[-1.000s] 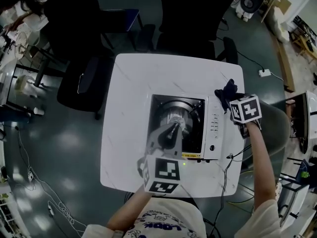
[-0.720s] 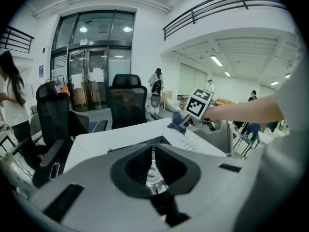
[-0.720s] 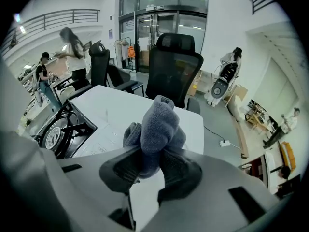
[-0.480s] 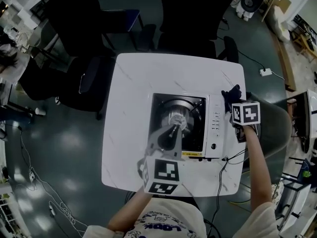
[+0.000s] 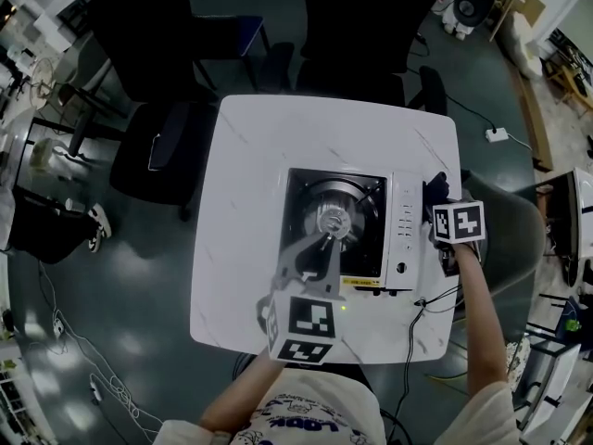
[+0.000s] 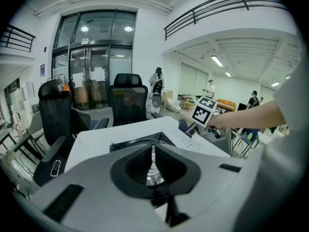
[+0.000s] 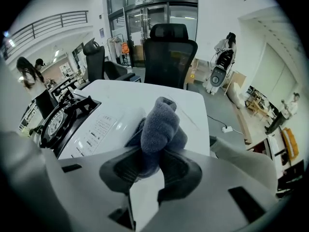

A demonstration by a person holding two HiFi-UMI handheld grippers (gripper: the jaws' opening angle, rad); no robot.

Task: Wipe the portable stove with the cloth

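Open-plan office/lab, swivel chairs point(image 6: 128, 100), glass doors point(image 6: 91, 57), mezz. railing point(image 6: 217, 11)

One portable stove point(image 5: 400, 239), one round burner point(image 5: 332, 221), one cloth point(image 7: 159, 124), one white table point(image 5: 250, 165), two hand-held grippers point(image 5: 320, 248) point(image 5: 439, 202)

The person wears a white short-sleeved T-shirt point(image 5: 310, 423) with dark printed lettering, at the lower middle of the head view. One white sleeve point(image 5: 496, 406) shows at the lower right. The left gripper point(image 5: 325, 241) is pale grey moulded plastic with dark recessed fingers point(image 6: 129, 169), and carries a white cube with black square markers point(image 5: 301, 325). The right gripper point(image 5: 437, 196) has the same grey shell, dark ribbed fingers point(image 7: 120, 173) and a matching marker cube point(image 5: 458, 222).
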